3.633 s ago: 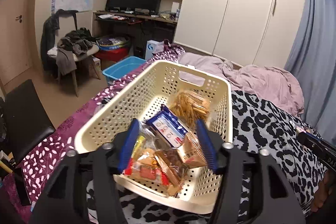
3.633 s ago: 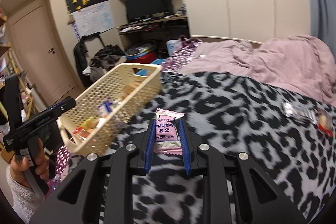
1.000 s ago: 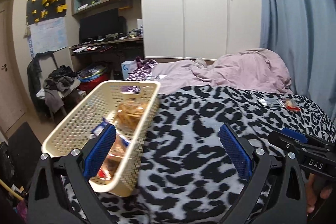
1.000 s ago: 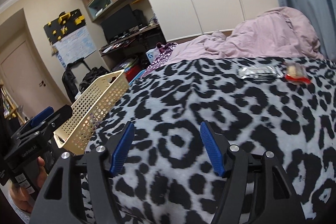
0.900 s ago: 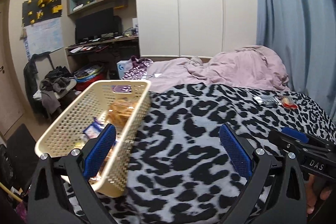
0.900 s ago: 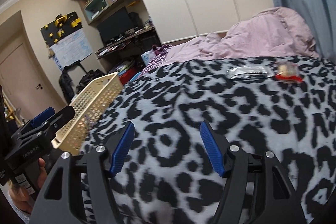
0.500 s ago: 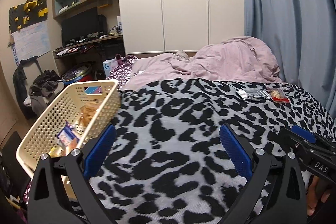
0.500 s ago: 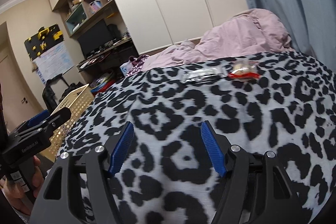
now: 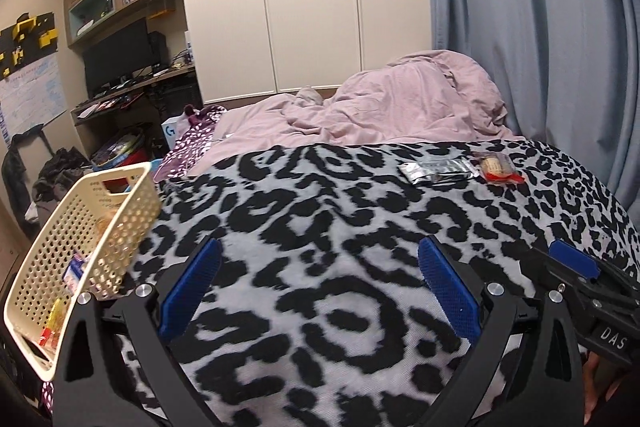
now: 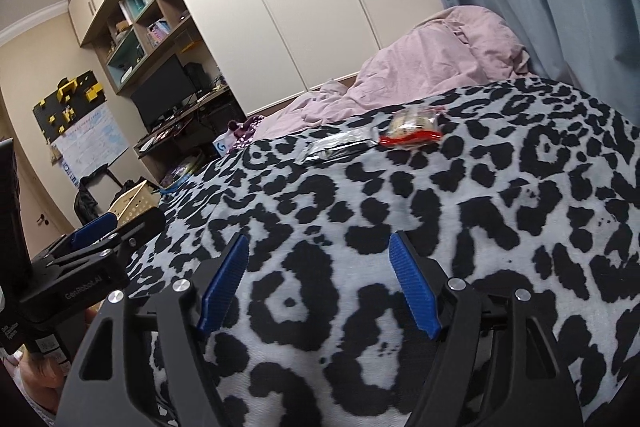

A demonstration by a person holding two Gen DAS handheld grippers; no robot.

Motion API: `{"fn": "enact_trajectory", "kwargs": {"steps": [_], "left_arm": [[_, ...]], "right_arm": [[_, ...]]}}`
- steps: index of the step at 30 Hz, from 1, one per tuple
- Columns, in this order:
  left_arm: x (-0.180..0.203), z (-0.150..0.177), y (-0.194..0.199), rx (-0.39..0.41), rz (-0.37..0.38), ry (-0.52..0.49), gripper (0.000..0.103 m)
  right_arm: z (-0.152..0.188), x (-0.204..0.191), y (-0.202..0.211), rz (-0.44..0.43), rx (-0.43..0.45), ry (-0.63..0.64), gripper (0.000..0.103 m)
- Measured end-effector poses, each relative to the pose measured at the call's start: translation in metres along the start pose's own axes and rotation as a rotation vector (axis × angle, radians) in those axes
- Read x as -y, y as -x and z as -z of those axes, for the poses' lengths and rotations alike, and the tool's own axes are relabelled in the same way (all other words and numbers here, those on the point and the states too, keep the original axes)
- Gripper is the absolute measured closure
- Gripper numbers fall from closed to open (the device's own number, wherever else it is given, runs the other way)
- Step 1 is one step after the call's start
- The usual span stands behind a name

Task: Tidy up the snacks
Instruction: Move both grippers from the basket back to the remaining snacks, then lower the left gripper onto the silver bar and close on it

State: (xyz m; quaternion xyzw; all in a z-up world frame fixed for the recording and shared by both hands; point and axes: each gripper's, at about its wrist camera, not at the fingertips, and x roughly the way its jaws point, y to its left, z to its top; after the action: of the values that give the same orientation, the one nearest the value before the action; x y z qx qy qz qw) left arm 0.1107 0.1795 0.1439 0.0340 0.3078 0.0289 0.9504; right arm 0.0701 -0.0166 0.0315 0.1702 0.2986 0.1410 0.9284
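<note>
Leopard blanket (image 9: 320,227) bare between both grippers and the far snacks; only silver packet (image 9: 438,171) and red-edged packet (image 9: 500,169) lie there, just beside each other; pink duvet (image 9: 400,107) heaped behind them; curtain (image 9: 540,27) closes the right side; cream basket (image 9: 80,227) blocks the left edge; right gripper (image 9: 576,267) sits low right.

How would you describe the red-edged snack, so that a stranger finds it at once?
Look at the far part of the leopard-print blanket, before the pink duvet. Two packets lie side by side; it is the clear red-edged snack, not the silver packet.
</note>
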Motion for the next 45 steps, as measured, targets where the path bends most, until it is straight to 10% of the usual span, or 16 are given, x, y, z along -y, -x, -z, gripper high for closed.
{"fn": "enact_trajectory", "kwargs": {"steps": [31, 45], "left_arm": [[0.051, -0.045, -0.061, -0.113, 0.177, -0.070, 0.003], [0.099, -0.064, -0.150, -0.238, 0.190, -0.301, 0.003]], "right_arm": [[-0.022, 0.048, 0.033, 0.178, 0.056, -0.048, 0.026], [-0.022, 0.052, 0.026, 0.194, 0.028, -0.044, 0.026]]}}
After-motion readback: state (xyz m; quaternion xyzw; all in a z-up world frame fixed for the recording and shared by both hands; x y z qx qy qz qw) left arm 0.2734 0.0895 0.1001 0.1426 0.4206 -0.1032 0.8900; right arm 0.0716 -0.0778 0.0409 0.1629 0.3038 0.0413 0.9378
